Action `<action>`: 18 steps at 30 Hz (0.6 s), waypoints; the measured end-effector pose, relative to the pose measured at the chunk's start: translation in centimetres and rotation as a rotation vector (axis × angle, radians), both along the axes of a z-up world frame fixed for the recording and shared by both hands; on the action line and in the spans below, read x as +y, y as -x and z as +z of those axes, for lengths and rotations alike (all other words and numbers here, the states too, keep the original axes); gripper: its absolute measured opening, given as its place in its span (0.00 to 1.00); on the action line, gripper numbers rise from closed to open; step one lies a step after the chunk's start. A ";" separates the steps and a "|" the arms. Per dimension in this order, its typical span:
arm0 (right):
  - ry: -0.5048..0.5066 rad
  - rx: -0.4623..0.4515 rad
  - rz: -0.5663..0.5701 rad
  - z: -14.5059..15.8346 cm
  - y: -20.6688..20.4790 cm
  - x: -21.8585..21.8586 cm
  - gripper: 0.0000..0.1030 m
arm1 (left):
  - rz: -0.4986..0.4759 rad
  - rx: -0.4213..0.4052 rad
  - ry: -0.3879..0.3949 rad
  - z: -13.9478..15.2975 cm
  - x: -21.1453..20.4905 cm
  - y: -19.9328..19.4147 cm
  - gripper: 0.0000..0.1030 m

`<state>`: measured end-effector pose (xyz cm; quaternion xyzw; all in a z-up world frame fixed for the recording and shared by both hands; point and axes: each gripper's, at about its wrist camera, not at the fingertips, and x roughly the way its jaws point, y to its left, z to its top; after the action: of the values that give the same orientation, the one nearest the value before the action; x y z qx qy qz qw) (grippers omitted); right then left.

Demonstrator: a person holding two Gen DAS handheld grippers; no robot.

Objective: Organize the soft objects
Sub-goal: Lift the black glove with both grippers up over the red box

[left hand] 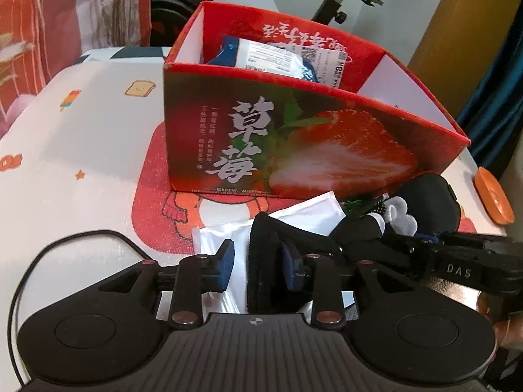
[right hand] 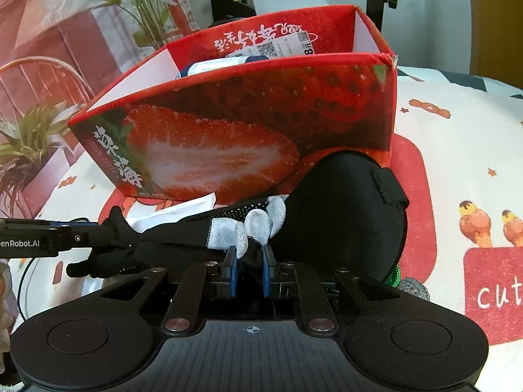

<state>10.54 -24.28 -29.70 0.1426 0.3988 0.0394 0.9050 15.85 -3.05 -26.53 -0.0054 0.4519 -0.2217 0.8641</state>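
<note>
Plainly, with the right hand-held gripper (right hand: 248,263) nearly closed on the black glove (right hand: 157,245) at the strawberry box's (right hand: 228,124) 6 o'clock and the left hand-held gripper (left hand: 258,261) half-open around its other end, lifting could let the limp fabric snag the rim.

Path ahead is blocked by strawberry box (left hand: 294,137); its open top is partly occupied by packets (left hand: 271,57).

Strawberry box (left hand: 294,137) stands far-centre on the tablecloth (left hand: 81,150). Packets (left hand: 271,57) lie inside it. Near side: gloves (right hand: 228,228), pouch (right hand: 343,212) to their right, plastic bag (left hand: 228,232) left.
</note>
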 end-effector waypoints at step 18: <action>-0.025 -0.002 0.009 -0.6 -0.2 -0.3 0.12 | 0.064 0.070 0.131 -1.4 -0.2 -0.1 0.32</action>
<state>10.71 -24.53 -30.31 0.1522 0.3980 0.0484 0.9034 15.99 -3.25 -27.95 -0.0840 0.4659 -0.2230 0.8521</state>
